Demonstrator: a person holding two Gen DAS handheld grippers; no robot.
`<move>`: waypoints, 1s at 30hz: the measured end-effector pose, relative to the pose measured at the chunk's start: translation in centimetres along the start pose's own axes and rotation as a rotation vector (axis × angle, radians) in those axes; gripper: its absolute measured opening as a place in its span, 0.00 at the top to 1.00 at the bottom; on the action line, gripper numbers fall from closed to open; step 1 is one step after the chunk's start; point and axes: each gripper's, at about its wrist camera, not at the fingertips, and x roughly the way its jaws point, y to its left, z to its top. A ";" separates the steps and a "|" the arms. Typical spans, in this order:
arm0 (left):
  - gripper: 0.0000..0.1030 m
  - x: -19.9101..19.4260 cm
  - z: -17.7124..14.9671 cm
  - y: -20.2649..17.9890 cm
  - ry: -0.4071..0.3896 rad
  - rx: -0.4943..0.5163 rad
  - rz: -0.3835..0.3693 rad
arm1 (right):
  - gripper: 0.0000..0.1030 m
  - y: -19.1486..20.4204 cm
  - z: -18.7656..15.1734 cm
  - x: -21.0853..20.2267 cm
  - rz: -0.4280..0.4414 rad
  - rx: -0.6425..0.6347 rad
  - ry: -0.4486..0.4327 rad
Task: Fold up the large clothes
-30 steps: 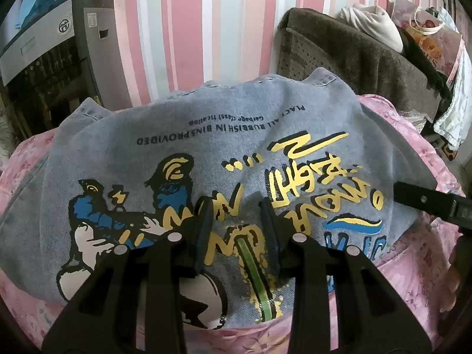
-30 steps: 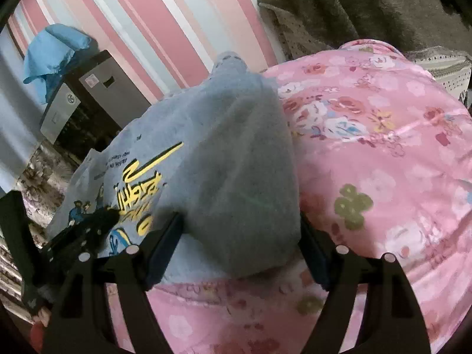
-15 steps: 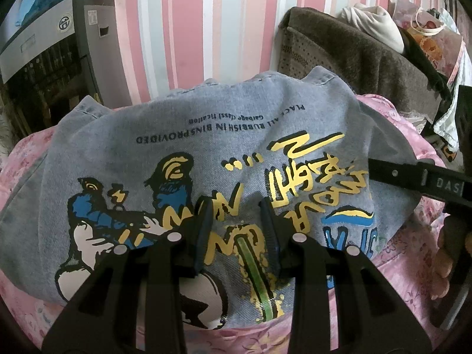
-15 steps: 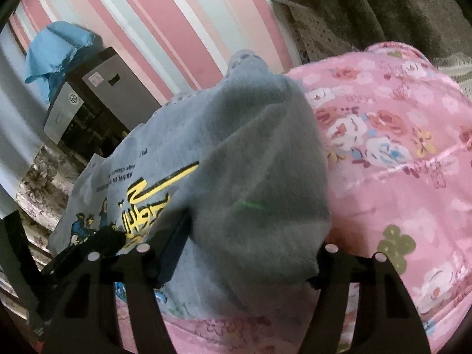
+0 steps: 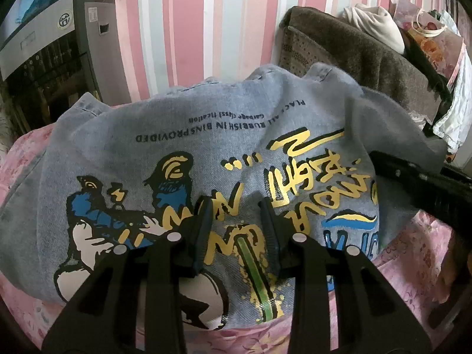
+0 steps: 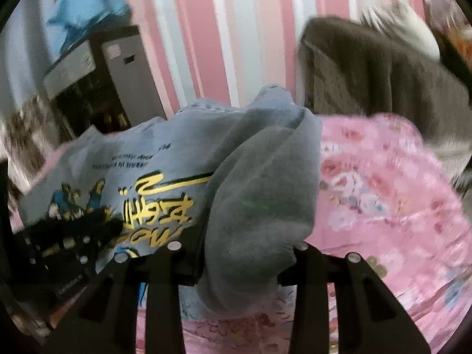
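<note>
A large grey denim jacket (image 5: 183, 135) with a yellow, blue and white print lies spread on the pink floral bedcover (image 5: 413, 265). My left gripper (image 5: 237, 230) is open and rests just above the print, holding nothing. My right gripper (image 6: 244, 253) is shut on the jacket's grey right sleeve (image 6: 265, 183) and carries it lifted over the jacket body (image 6: 124, 153). The right gripper also shows in the left wrist view (image 5: 419, 177) at the right edge. The right fingertips are hidden by the cloth.
A pink striped wall (image 5: 191, 29) stands behind the bed. A grey appliance (image 5: 50, 38) is at the left with blue cloth on top. A brown blanket pile (image 5: 354, 47) and other laundry sit at the right.
My right gripper has swung left with the sleeve, bringing it over the jacket's right side. My left gripper has stayed still.
</note>
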 end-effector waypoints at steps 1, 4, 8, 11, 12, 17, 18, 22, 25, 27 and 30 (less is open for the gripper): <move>0.69 0.0 0.0 0.0 0.000 0.000 0.000 | 0.57 -0.8 0.0 0.3 0.024 0.039 0.015; 0.69 0.0 0.0 0.0 0.000 0.001 0.000 | 0.45 -2.2 -0.4 1.4 0.067 0.114 0.044; 0.69 0.0 0.0 0.0 0.000 0.000 0.000 | 0.40 -3.3 -0.4 2.9 0.126 0.199 0.052; 0.69 0.0 0.0 0.0 0.000 0.000 0.000 | 0.51 -2.3 -0.2 3.1 0.085 0.149 0.033; 0.69 0.0 0.0 0.0 0.000 0.000 0.000 | 0.55 -1.8 -0.2 3.0 0.068 0.122 0.024; 0.69 0.1 0.0 -0.1 0.003 0.006 0.005 | 0.69 1.4 -0.3 1.2 -0.009 -0.079 -0.054; 0.69 0.1 0.0 -0.1 0.003 0.006 0.005 | 0.70 2.1 -0.3 0.9 -0.022 -0.108 -0.068; 0.69 0.2 0.0 -0.1 0.004 0.003 0.003 | 0.70 4.4 0.0 0.5 -0.052 -0.195 -0.085; 0.69 0.2 0.0 -0.1 0.003 0.003 0.003 | 0.70 4.3 0.1 0.6 -0.057 -0.197 -0.078; 0.69 0.2 0.0 -0.1 0.003 0.006 0.006 | 0.70 4.5 0.3 0.7 -0.060 -0.197 -0.078; 0.69 0.2 0.0 -0.4 0.003 0.032 0.018 | 0.70 5.0 0.4 0.6 -0.084 -0.221 -0.072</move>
